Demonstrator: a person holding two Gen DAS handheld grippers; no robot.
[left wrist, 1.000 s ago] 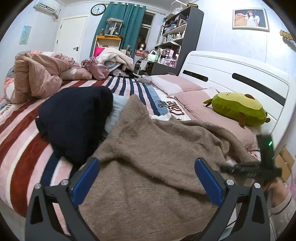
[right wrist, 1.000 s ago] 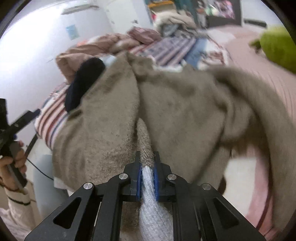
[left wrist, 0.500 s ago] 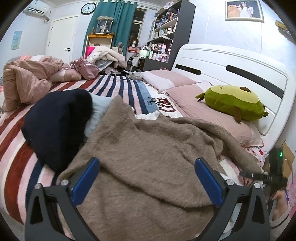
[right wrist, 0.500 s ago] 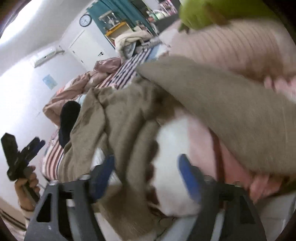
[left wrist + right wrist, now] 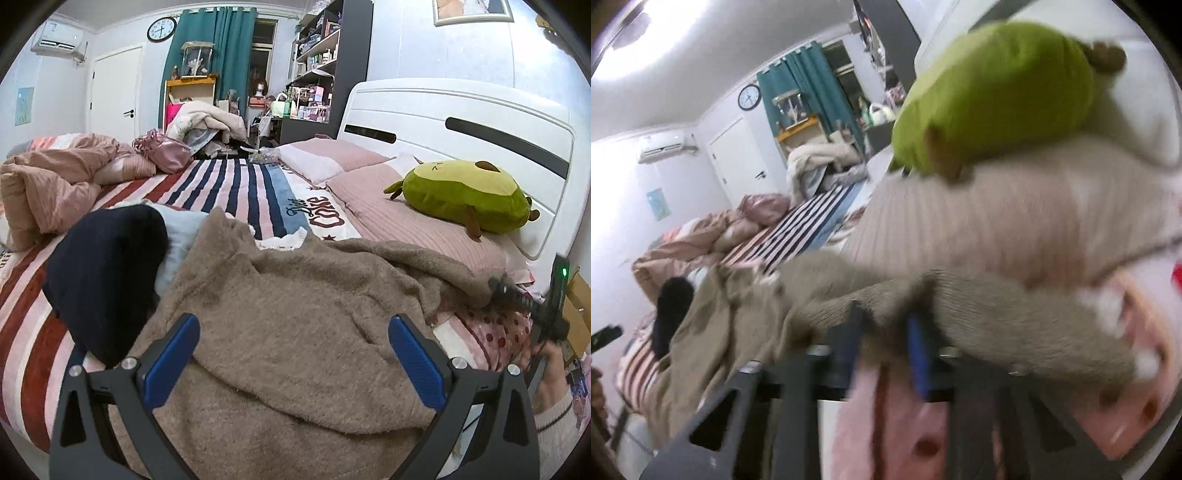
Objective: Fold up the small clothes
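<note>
Lay rumpled across the near edge of the bed (image 5: 33, 321): a fuzzy taupe sweater (image 5: 295, 332), one sleeve (image 5: 1015, 310) stretched toward 3 o'clock. Beside it at 9 o'clock, a dark navy garment (image 5: 103, 273). Left gripper (image 5: 293, 350) hovered over the sweater, jaws wide apart, holding nothing. Right gripper (image 5: 886, 332), blurred, jaws closing on the sleeve. Read on the striped blanket (image 5: 229, 188): "Diet Coke".
</note>
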